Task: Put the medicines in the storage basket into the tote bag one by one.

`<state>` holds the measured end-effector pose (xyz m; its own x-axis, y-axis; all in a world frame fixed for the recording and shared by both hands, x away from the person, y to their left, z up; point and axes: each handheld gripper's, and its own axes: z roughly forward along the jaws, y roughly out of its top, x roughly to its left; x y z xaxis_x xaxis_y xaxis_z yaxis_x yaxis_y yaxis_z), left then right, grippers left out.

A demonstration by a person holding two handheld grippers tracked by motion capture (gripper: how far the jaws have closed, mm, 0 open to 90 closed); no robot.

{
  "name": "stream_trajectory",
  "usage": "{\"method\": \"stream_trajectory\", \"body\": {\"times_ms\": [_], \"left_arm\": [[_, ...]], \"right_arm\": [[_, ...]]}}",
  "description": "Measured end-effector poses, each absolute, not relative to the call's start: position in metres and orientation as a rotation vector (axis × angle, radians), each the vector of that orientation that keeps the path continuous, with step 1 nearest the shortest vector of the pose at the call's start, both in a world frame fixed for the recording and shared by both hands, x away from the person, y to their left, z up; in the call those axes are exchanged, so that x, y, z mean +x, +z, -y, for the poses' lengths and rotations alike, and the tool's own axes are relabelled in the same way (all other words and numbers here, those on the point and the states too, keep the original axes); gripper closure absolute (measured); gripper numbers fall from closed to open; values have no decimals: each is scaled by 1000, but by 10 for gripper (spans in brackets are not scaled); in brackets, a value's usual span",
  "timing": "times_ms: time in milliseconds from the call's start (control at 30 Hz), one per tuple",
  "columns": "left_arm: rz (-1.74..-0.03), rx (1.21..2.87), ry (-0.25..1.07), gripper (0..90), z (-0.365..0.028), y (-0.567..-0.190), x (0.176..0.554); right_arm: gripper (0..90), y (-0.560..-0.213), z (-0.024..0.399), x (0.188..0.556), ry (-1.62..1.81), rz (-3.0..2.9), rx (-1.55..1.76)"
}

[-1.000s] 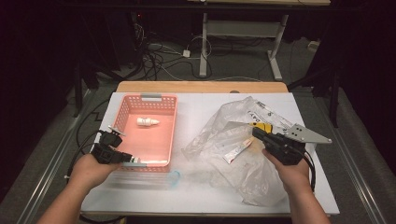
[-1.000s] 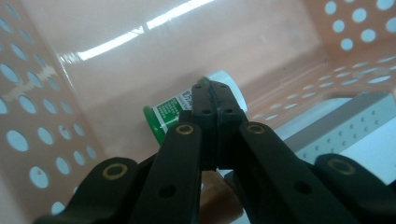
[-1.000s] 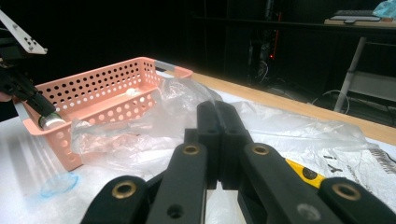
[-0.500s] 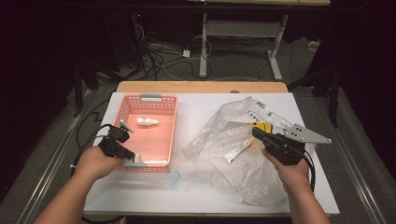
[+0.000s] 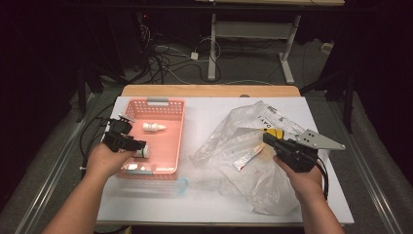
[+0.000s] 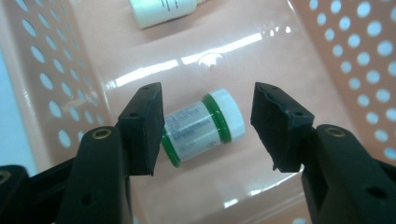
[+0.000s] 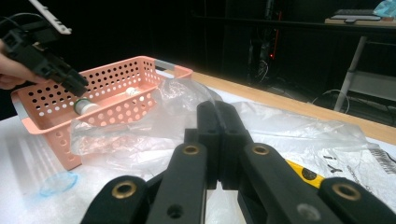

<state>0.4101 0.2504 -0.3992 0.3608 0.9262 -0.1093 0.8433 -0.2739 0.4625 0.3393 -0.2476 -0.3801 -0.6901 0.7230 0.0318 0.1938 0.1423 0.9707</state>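
Observation:
A small bottle [image 6: 201, 128] with a white cap and green bands lies on its side on the floor of the pink basket [image 6: 327, 46]. My left gripper [image 6: 208, 116] hangs over it; its jaws have just been opening and now stand apart on either side of the bottle, with a gap at the cap end. From above, the left gripper [image 5: 134, 145] is at the basket's [image 5: 173, 141] left wall with the bottle [image 5: 142, 152] at its tip. My right gripper [image 5: 268, 138] rests shut on the clear plastic bag [image 5: 253, 170], its jaws [image 7: 217, 114] pressed together with nothing between them.
A second white bottle [image 5: 154, 127] lies farther back in the basket, and a flat white item [image 5: 139, 168] lies at its near wall. A long sachet [image 5: 246, 157] sits inside the bag. A clear bluish piece [image 5: 181, 185] lies on the white table in front of the basket.
The left hand has moved farther along the basket's left wall, and its jaws have opened and let go of the green-banded bottle. The right hand has not moved.

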Motion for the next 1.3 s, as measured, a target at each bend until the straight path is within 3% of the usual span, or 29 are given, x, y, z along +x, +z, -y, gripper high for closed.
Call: {"method": "stream_trajectory", "body": {"times_ms": [100, 200, 333, 533, 1300], "left_arm": [[-1601, 2173, 265, 219, -248, -403, 422], [-1662, 2144, 222, 183, -247, -409, 436], [-1709, 2195, 224, 190, -237, -418, 448], [-1793, 2236, 255, 293, -228, -431, 463], [-1771, 2287, 194, 332, -218, -445, 463]], "right_arm": [[900, -380, 246, 339, 1572, -1981, 873], [900, -381, 245, 340, 1569, -1989, 872], [900, -382, 246, 341, 1570, -1983, 878], [900, -381, 248, 340, 1571, -1981, 880], [900, -381, 248, 341, 1573, -1980, 878]]}}
